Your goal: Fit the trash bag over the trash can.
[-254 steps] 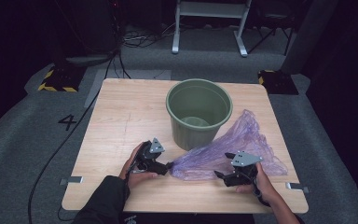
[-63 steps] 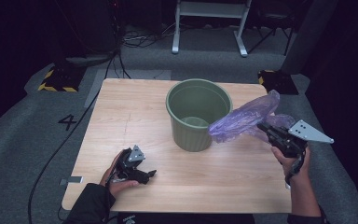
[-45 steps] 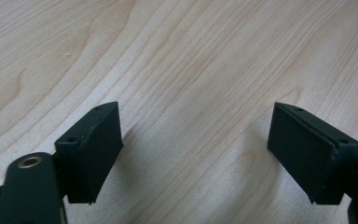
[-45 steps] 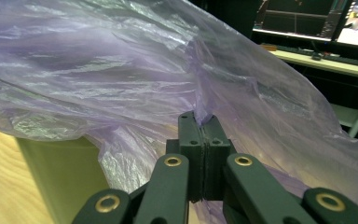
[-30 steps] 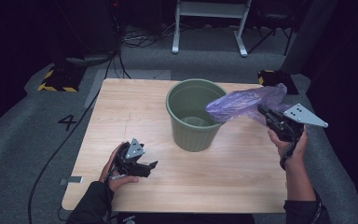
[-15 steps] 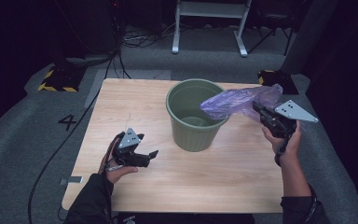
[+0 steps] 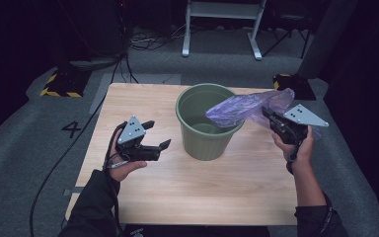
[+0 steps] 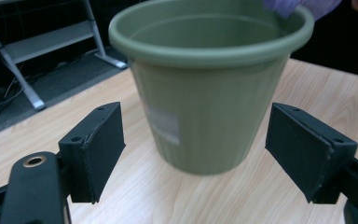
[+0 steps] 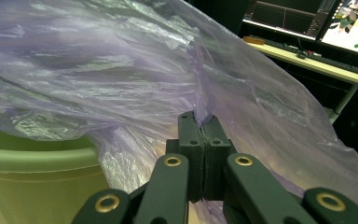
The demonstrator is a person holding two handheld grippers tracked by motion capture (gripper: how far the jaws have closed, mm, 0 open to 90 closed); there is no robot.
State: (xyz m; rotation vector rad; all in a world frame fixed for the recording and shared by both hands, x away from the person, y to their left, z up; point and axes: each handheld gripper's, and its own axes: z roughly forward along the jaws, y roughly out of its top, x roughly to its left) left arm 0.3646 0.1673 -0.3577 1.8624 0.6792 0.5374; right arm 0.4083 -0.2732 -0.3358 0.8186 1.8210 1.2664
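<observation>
Your right gripper (image 7: 271, 118) pinches the crumpled purple plastic bag (image 7: 244, 106) over the round green plastic bucket (image 7: 208, 123), ready to line it; your left gripper (image 7: 157, 135), beside the bucket, has empty, wide jaws.

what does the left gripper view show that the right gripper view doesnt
Left gripper view: the left hand-held gripper with jaws apart, nothing between them, the whole green bucket standing on the wooden table, and a metal rack behind. Right gripper view: the right hand-held gripper shut on the purple plastic bag, with monitors behind. Both share the bucket and the bag.
</observation>
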